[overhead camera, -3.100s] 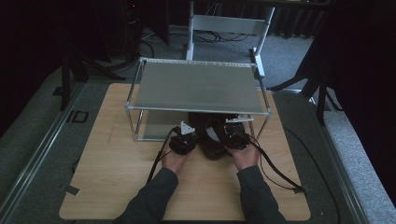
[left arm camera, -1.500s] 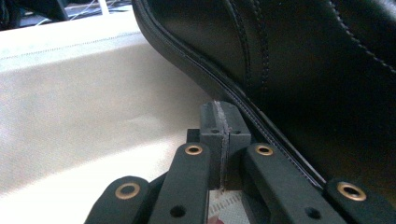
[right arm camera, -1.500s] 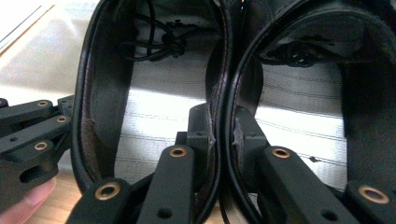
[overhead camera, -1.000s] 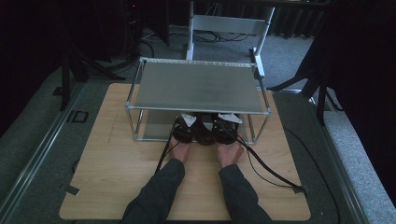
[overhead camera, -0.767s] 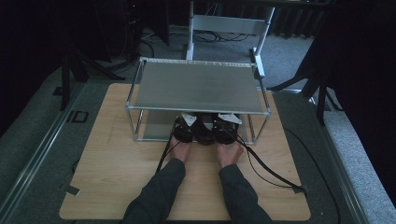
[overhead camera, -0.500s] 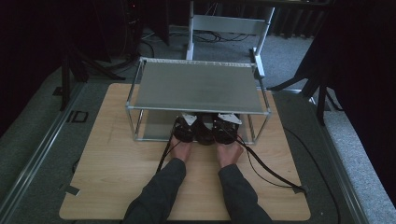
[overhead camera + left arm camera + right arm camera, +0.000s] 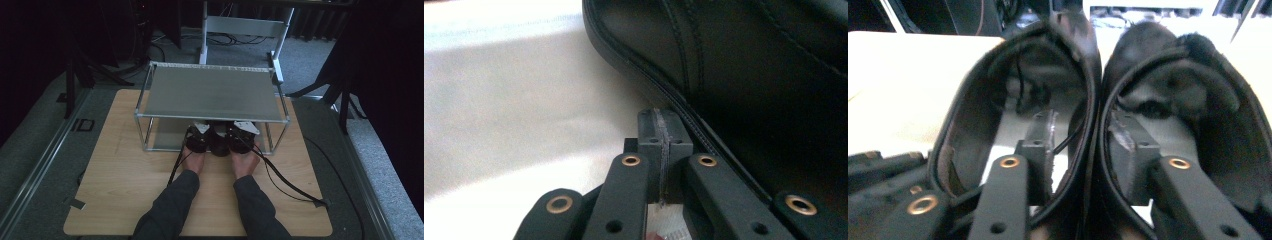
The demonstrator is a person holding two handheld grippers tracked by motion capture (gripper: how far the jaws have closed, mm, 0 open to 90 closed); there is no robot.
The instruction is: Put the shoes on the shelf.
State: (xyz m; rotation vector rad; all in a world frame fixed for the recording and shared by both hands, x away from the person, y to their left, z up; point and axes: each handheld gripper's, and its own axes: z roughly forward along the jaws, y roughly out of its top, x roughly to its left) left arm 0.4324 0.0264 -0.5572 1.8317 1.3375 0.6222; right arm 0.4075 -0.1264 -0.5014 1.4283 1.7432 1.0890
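A pair of black shoes [image 7: 1098,100] stands side by side on the lower level of a metal rack [image 7: 212,92], which sits toward the far edge of the wooden table [image 7: 125,190], about midway between its left and right edges. In the high view the shoes' heels show as a dark shape [image 7: 219,142] at the rack's near edge, under the upper shelf, between the two grippers.

The right gripper [image 7: 1080,145] straddles the touching inner walls of both shoes – one jaw reaches down inside the left-hand shoe [image 7: 1013,95], the other inside the right-hand shoe [image 7: 1178,100], with the two collars between them. Its jaws have just been opening; a narrow gap shows between each pad and the leather, so they do not press on the shoe walls. From above, this gripper [image 7: 241,136] sits at the rack's near edge, just right of the shoes' heels, with the person's right hand [image 7: 245,162] behind it.

The left gripper [image 7: 664,150] has its jaws fully closed, pad against pad, with nothing between them. It lies low beside the outer flank of a shoe [image 7: 749,75] – the stitched sole edge runs diagonally right next to the closed tips, close enough that I cannot tell whether they touch. The pale shelf surface [image 7: 514,110] spreads out on its other side. In the high view the left gripper [image 7: 197,137] is just left of the heels, held by the left hand [image 7: 192,161]
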